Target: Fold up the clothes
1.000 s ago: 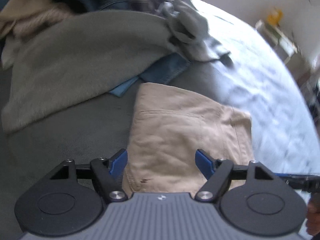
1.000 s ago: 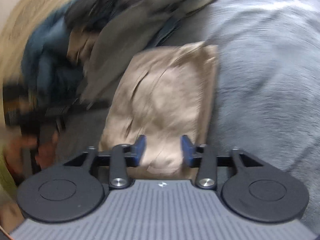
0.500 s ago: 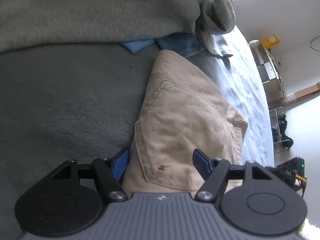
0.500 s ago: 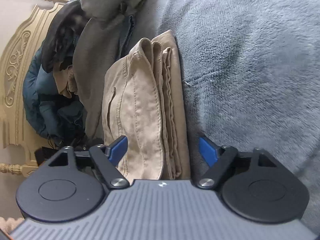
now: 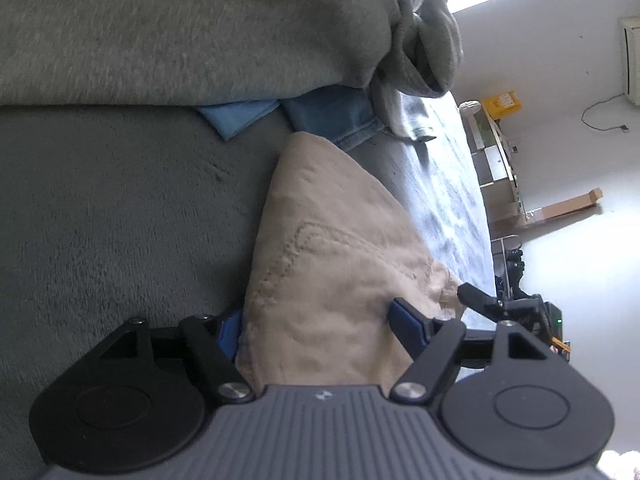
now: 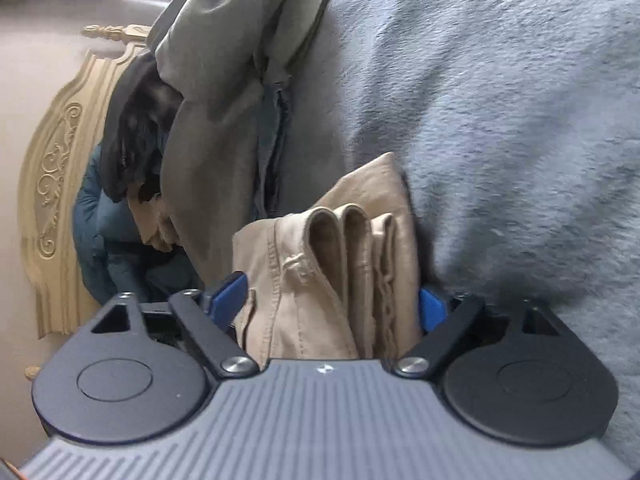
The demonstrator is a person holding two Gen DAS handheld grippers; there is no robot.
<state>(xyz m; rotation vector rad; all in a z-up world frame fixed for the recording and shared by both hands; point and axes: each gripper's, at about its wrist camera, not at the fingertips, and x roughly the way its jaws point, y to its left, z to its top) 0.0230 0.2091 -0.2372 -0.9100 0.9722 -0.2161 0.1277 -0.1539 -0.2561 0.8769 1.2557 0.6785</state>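
Straddling the folded tan cotton trousers (image 5: 332,264) from opposite ends: left gripper (image 5: 314,326) and right gripper (image 6: 330,300) both have blue pads apart, jaws opening, stack between them but not pinched. Likely set to scoop the bundle whole so the fold holds. Trousers lie on the grey plush blanket (image 5: 120,220); unfolded pile of grey, blue denim clothes (image 5: 248,40) at 12 o'clock. Right gripper's right pad (image 6: 430,306) half buried between stack and blanket. Stack's underside hidden; pad contact unclear.

Left gripper (image 5: 316,324), right gripper (image 6: 330,300): ribbed grey housing, black round-lobed linkages, silver screws, blue jaws.
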